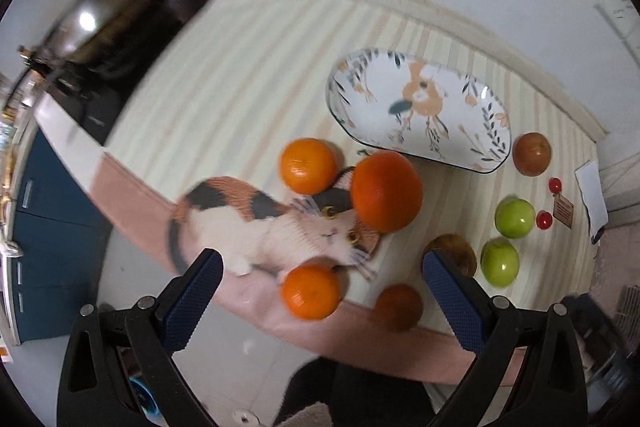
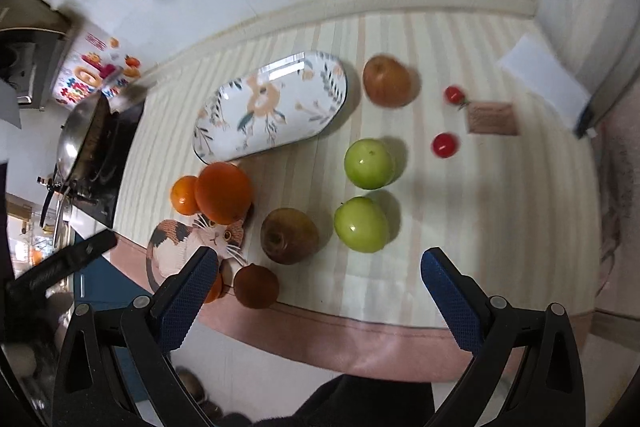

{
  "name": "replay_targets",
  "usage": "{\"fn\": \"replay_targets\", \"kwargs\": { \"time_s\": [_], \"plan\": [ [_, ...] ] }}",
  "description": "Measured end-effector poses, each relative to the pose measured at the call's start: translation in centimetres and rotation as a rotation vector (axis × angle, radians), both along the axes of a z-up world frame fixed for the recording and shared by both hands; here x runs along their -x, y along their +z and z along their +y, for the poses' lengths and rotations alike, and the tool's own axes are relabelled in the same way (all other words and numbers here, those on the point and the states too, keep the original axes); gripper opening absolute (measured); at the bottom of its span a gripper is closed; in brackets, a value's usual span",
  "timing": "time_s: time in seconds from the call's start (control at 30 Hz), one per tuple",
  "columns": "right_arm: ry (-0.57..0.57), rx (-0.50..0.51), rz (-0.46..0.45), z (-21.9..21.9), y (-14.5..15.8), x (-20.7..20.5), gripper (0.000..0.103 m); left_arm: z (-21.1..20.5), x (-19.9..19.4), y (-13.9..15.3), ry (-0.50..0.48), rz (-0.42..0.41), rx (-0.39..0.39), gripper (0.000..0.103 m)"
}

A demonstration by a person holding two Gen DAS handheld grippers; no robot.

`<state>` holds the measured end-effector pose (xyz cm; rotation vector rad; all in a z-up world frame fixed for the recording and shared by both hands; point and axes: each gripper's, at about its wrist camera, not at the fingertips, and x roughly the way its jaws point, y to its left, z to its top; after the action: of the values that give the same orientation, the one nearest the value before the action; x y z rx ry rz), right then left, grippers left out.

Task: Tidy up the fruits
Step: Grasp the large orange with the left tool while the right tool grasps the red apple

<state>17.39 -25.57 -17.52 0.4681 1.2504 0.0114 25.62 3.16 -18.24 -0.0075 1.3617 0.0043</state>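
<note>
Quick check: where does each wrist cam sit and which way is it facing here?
Left wrist: above the table's near edge, looking down past the open left gripper at the cat mat, oranges and plate.
Right wrist: further right, looking down past the open right gripper at two green apples.
Shared: plate, big orange, cat mat, green apples, both small red fruits.

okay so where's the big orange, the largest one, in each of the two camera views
Left wrist view: the big orange sits centre, slightly right, just below the floral plate, over the cat mat's head.
Right wrist view: the big orange is left of centre, below the plate's lower-left end.
Shared landmark: the cat-shaped mat, which the orange partly overlaps in both.
</note>
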Motion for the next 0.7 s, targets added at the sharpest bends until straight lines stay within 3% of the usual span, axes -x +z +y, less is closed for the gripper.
{"fn": "replay_targets", "kwargs": {
  "time_s": [0.13,0.3,0.57,0.7],
  "plan": [
    [0.092,-0.012,0.063,2.1,-3.9,-3.3,0.102,-0.5,-3.5,-3.7,0.023,0.101,0.052,0.101],
    [0.184,-0.038,0.141,4.7,-8.2,-6.6,0.093,-1.8,-6.1,-7.3,0.024,0.203,0.068,0.101],
    [0.299,-0.041,0.240,8.1,-12.4,-8.9,0.077,-3.0,-8.6,-10.4,0.002,0.283,0.104,0.101],
    [0.327,-0.026,0.269,9.1,-13.7,-9.1,0.074,-3.9,-9.3,-11.9,-0.011,0.310,0.097,0.101]
  ]
}}
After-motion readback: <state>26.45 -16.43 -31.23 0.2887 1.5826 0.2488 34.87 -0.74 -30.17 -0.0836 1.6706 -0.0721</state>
